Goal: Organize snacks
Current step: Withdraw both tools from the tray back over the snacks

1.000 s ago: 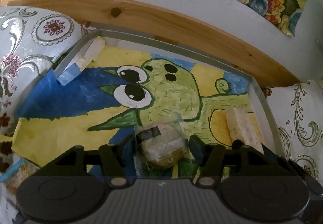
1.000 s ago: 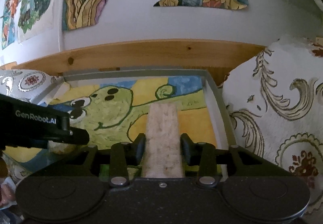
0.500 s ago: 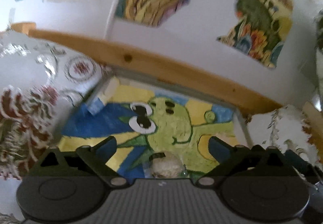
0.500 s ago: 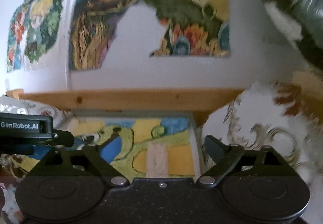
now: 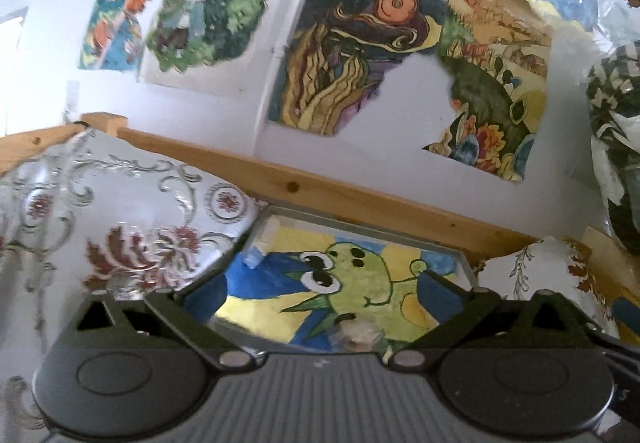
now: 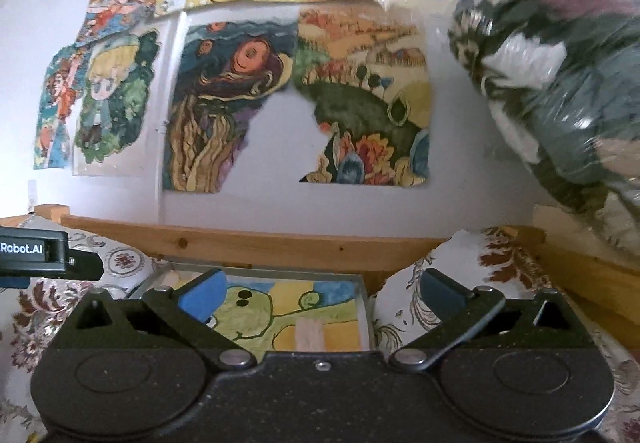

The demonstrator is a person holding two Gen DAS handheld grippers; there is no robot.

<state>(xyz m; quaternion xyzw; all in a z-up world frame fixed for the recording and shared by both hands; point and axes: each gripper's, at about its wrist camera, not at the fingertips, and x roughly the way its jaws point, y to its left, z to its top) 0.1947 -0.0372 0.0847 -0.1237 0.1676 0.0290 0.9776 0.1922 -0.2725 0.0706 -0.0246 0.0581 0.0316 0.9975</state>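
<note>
Left gripper (image 5: pixel 320 293) held wide open, nothing gripped. Right gripper (image 6: pixel 322 291) likewise spread, empty. Round wrapped snack (image 5: pixel 354 335) and pale snack bar (image 6: pixel 310 335) seen lying apart in tray (image 6: pixel 366 307).

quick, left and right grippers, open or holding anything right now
left gripper: open, holding nothing
right gripper: open, holding nothing

Wood rail (image 5: pixel 360 199) matt; cushion cloth (image 5: pixel 132 227) sheeny; tray rim (image 6: pixel 366 307) metal.
</note>
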